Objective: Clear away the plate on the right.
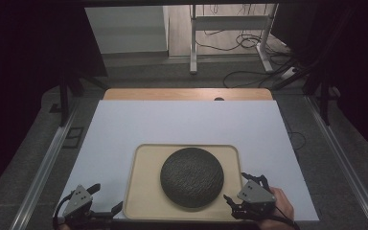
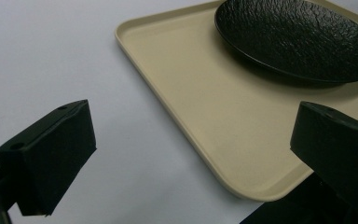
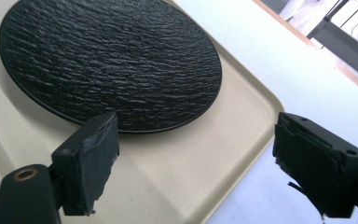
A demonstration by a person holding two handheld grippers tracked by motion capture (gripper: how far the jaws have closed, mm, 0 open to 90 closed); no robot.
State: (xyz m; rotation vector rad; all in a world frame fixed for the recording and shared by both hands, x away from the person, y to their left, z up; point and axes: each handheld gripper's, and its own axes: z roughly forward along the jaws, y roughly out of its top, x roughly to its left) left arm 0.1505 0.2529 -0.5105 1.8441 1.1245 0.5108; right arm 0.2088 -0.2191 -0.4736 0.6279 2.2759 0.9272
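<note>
On the white surface (image 1: 182, 122), low in the frame's centre, your beige rectangular tray (image 1: 141, 191) carries the black textured round plate (image 1: 191, 176). Left gripper (image 1: 106, 200) and right gripper (image 1: 235, 188) gape empty at its corners; uneven lifting could slide the plate.

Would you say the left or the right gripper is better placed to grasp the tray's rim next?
Right, probably: the right gripper already has its open jaws straddling the tray rim. The left gripper also straddles a corner.
</note>
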